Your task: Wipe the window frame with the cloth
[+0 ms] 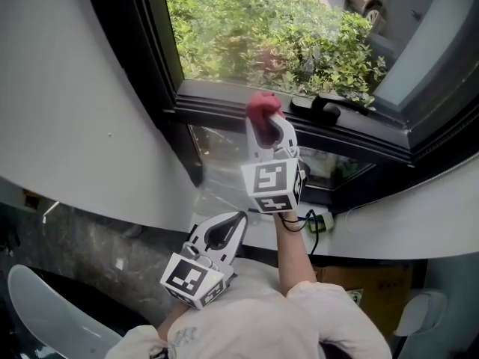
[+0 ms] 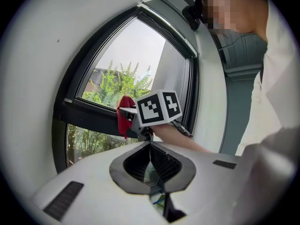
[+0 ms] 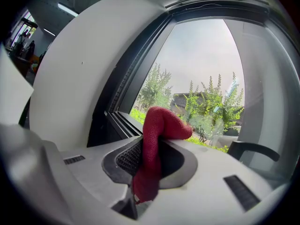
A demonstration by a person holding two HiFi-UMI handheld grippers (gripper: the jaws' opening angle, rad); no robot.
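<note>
A red cloth [image 1: 262,108] is pinched in my right gripper [image 1: 269,129], which is shut on it and holds its bunched end against the dark window frame [image 1: 217,99] at the horizontal bar. In the right gripper view the cloth [image 3: 157,139] stands up between the jaws and droops over to the right, with the frame [image 3: 119,121] just beyond. My left gripper [image 1: 222,226] hangs lower, near my body, shut with nothing in it. From the left gripper view I see the right gripper's marker cube [image 2: 157,108] and the cloth [image 2: 124,118] against the frame [image 2: 89,114].
A black window handle [image 1: 323,107] sits on the frame right of the cloth. A white curved wall [image 1: 75,111] bounds the left side; a white sill [image 1: 397,226] runs below right. Green shrubs [image 1: 299,43] lie outside the glass. A small green object [image 1: 322,221] rests on the sill.
</note>
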